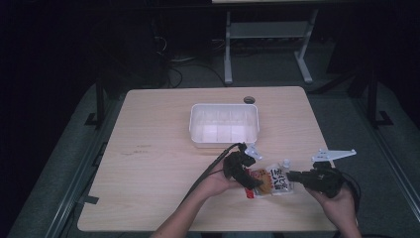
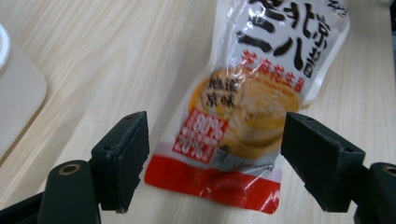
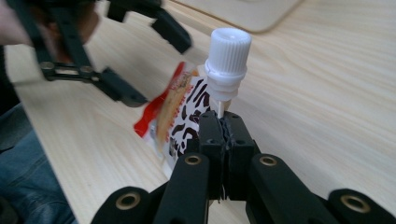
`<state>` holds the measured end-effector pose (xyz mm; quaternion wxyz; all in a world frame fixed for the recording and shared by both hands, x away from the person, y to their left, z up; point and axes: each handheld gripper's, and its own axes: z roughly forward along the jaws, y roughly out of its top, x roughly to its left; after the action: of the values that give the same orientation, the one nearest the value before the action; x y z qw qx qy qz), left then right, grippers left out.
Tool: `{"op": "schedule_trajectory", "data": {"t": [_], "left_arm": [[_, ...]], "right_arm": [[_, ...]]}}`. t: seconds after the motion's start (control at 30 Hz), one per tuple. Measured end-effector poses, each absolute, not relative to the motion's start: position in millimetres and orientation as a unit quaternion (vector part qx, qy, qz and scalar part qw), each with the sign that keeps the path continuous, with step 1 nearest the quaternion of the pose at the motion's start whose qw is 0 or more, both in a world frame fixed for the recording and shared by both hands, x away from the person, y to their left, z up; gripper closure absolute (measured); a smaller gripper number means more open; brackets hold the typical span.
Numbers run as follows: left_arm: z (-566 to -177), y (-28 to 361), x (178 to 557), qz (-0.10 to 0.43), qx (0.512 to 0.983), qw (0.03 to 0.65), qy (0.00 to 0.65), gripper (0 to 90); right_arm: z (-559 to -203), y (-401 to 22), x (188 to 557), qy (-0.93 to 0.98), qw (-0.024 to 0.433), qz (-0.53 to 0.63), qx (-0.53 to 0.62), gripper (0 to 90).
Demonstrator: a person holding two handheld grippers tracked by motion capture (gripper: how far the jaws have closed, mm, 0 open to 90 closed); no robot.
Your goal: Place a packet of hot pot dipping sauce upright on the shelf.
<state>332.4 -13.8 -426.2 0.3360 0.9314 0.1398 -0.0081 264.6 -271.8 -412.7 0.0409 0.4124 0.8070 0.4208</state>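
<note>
One sauce pouch (image 1: pixel 270 181) is sitting low and right of centre on the desk (image 1: pixel 158 148). The right gripper (image 3: pixel 224 122) is pinching its top edge beside the white cap (image 3: pixel 228 60); the left gripper (image 2: pixel 215 154) is straddling its red end, jaws wide, untouching. One white tray (image 1: pixel 224 125) is resting above.

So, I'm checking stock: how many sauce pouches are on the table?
1. The pouch lies near the table's front edge, between the two grippers, in front of the white tray. Nothing seems hidden; the tray looks empty.
</note>
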Motion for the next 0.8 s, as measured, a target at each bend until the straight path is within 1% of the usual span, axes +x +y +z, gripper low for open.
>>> {"op": "schedule_trajectory", "data": {"t": [0.03,0.07,0.3,0.33,0.37,0.4,0.43,0.5,0.53,0.57,0.67,0.73,0.77,0.8], "left_arm": [[-426.2,-13.8,332.4,-0.008,0.931,0.336,0.14,23.8],[-424.4,-14.6,336.3,-0.036,0.929,0.343,0.135,24.3],[-423.1,-18.6,343.2,-0.071,0.927,0.346,0.124,24.8],[-423.5,-19.3,343.9,-0.089,0.928,0.343,0.118,26.1],[-423.5,-19.3,343.9,-0.089,0.928,0.343,0.118,31.6],[-423.9,-18.6,344.7,-0.111,0.927,0.343,0.108,36.9],[-423.9,-18.6,344.7,-0.111,0.927,0.343,0.108,45.4],[-422.8,-17.1,344.5,-0.116,0.928,0.34,0.098,56.8],[-421.9,-15.0,345.4,-0.123,0.927,0.341,0.093,61.0],[-421.9,-15.0,345.4,-0.123,0.927,0.341,0.093,67.8],[-419.7,-14.1,342.9,-0.123,0.931,0.335,0.081,77.5],[-419.3,-14.1,342.1,-0.122,0.931,0.335,0.079,81.3],[-418.7,-14.0,341.5,-0.122,0.931,0.335,0.077,81.3],[-417.4,-13.5,340.1,-0.121,0.931,0.336,0.078,84.0]], "right_arm": [[-412.7,-271.8,264.6,0.807,0.041,0.421,0.412,88.2],[-409.1,-267.5,263.2,0.811,0.046,0.424,0.401,88.3],[-397.2,-251.9,255.1,0.825,0.06,0.429,0.362,88.4],[-395.2,-247.2,253.5,0.831,0.062,0.428,0.351,88.4],[-394.7,-245.1,253.0,0.833,0.067,0.425,0.347,88.4],[-394.4,-243.2,252.6,0.835,0.069,0.422,0.345,88.4],[-394.4,-243.2,252.6,0.835,0.069,0.422,0.345,88.4],[-394.5,-241.8,252.4,0.837,0.072,0.421,0.343,88.4],[-395.0,-242.0,252.2,0.837,0.075,0.419,0.344,88.4],[-395.0,-242.0,252.2,0.837,0.075,0.419,0.344,88.4],[-395.9,-242.3,252.8,0.838,0.078,0.417,0.345,88.4],[-395.9,-241.9,252.8,0.838,0.078,0.416,0.344,88.3],[-395.9,-241.9,252.8,0.838,0.078,0.416,0.344,88.3],[-396.3,-242.6,253.1,0.837,0.077,0.419,0.344,88.3]]}}
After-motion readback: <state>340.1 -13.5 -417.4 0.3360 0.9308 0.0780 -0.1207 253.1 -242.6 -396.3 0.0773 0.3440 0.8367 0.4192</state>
